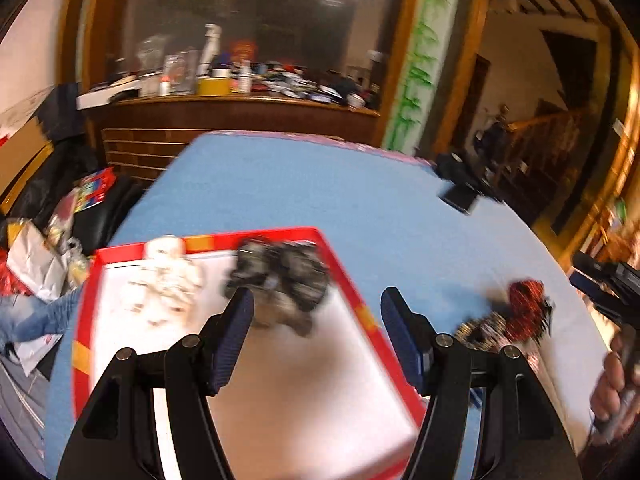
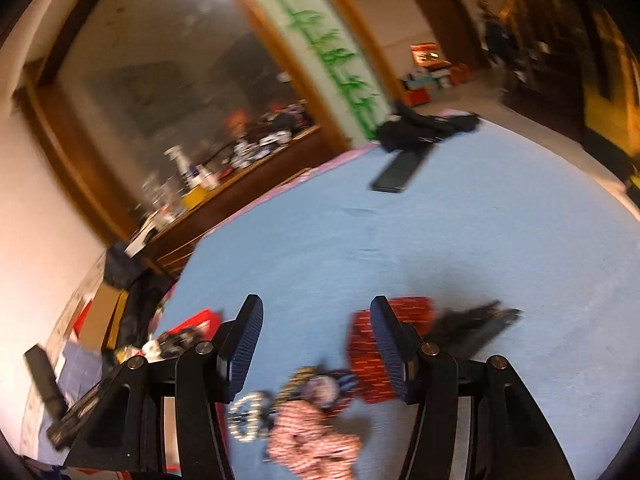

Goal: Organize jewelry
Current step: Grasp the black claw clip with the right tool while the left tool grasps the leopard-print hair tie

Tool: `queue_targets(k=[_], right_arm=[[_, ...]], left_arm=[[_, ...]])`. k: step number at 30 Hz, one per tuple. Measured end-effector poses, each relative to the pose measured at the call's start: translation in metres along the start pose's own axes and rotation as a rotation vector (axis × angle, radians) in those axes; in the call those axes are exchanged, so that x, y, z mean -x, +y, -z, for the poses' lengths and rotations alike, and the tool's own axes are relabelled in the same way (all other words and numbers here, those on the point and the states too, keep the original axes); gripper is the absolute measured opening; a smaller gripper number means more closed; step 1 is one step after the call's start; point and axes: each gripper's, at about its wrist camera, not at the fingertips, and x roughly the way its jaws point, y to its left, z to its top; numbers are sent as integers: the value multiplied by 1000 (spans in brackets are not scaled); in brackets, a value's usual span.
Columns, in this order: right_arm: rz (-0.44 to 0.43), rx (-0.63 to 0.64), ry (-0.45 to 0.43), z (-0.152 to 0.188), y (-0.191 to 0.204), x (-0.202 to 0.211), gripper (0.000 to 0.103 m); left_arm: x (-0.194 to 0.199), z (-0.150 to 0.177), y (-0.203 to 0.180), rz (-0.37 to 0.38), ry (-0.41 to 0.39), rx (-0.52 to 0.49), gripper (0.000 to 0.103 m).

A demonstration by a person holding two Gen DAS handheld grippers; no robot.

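In the left wrist view my left gripper hangs open and empty over a red-rimmed white tray. A white bead piece and a dark pile of jewelry lie at the tray's far end. A red and black piece and a gold-dark one lie on the blue cloth right of the tray. In the right wrist view my right gripper is open and empty above a pink beaded heap, a silver ring-shaped piece, a red patterned item and a dark piece. Both views are blurred.
The blue cloth covers the table. A flat black case and a black bundle lie at its far side. A cluttered wooden counter stands behind. A person's hand shows at the right edge, bags and boxes on the left.
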Motion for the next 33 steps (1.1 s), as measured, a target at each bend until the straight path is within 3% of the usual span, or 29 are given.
queue_targets(k=[4,10,14,16,20,21,23,26,33], right_arm=[[24,-78,-11,-3,-37,1,60],[37,-292,1,-8,-92,2,60],[30,-351,9,-6,-105,7,62],[37,-366,6,-7,-110,8,62],[88,-368,24,-5,-106,6,62],[85,-374,28,-4,-107,6,62],[103,-374,44,-3,-108,5,62],[124,-384,85,1,-110,-2,62],[199,-343,180,10,-108,-26,62]], left_arm=[[-13,4,-48,59,54,-96,65],[-49,17,-128,173,158,-249,64],[-75,20,-164,196,206,-298,64],[-88,22,-171,192,242,-300,62],[-117,27,-177,161,309,-295,26],[-124,28,-175,164,321,-277,22],[-128,27,-169,173,314,-248,22],[-128,23,-156,178,280,-200,8],[-110,4,-128,201,154,-109,8]])
